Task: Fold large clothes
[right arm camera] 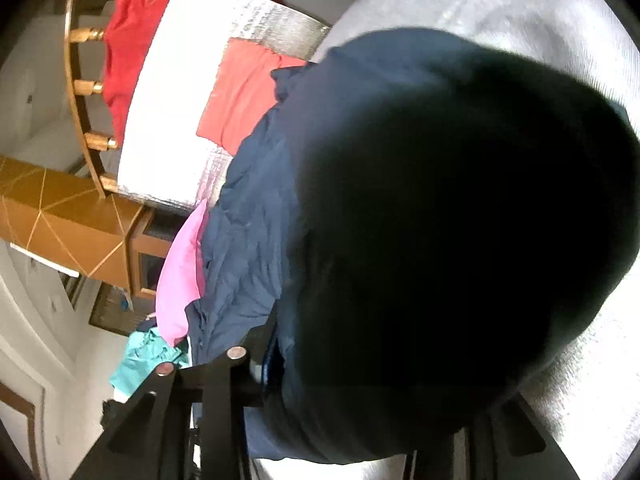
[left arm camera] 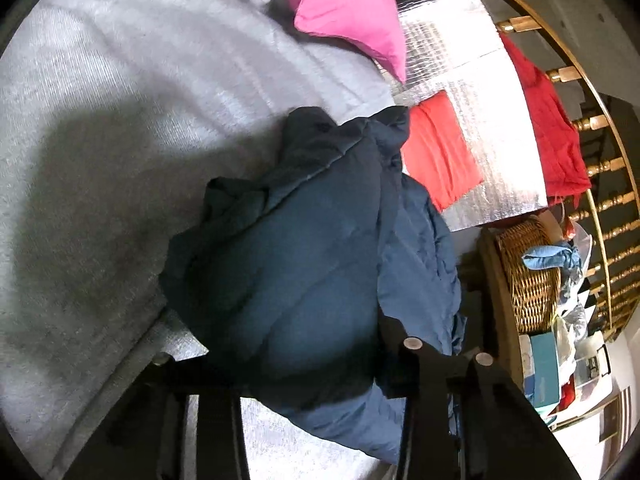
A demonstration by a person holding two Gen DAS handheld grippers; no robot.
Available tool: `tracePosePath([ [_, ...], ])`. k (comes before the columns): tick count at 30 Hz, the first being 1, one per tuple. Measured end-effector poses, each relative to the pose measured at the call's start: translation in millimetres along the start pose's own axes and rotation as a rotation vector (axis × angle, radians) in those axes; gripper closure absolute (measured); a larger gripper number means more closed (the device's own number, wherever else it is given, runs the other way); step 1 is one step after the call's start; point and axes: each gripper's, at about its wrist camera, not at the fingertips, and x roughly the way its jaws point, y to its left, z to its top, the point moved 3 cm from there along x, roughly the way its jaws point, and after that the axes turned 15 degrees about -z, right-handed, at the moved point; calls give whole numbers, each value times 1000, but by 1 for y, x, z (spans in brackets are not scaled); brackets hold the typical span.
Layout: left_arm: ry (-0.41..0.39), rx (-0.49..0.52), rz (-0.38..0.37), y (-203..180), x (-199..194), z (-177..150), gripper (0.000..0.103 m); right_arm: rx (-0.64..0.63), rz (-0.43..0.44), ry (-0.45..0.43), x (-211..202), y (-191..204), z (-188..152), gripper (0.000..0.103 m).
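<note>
A dark blue padded garment (left arm camera: 288, 240) lies bunched on the grey bed cover (left arm camera: 120, 120). In the left wrist view my left gripper (left arm camera: 316, 380) is shut on its near edge, and the cloth bulges up between the two black fingers (left arm camera: 420, 412). In the right wrist view the same dark blue garment (right arm camera: 420, 240) fills most of the picture, in deep shadow. My right gripper (right arm camera: 348, 420) is shut on another part of its edge, with the pads hidden under the fabric.
A pink pillow (left arm camera: 344, 12), a folded red cloth (left arm camera: 440, 152) and a silver foil mat (left arm camera: 500, 120) lie beyond the garment. More red cloth (left arm camera: 552, 120) hangs on a wooden railing (left arm camera: 600, 200). A wicker basket (left arm camera: 528, 272) stands beside the bed. Teal cloth (right arm camera: 140, 360) lies low at the left.
</note>
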Motion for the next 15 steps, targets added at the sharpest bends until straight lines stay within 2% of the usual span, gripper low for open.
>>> tracePosePath([
  [9, 15, 31, -14, -7, -22, -6, 67, -67, -5, -18, -19, 0, -7, 64],
  [15, 14, 72, 9, -10, -37, -16, 67, -116, 0, -10, -37, -7, -13, 64],
])
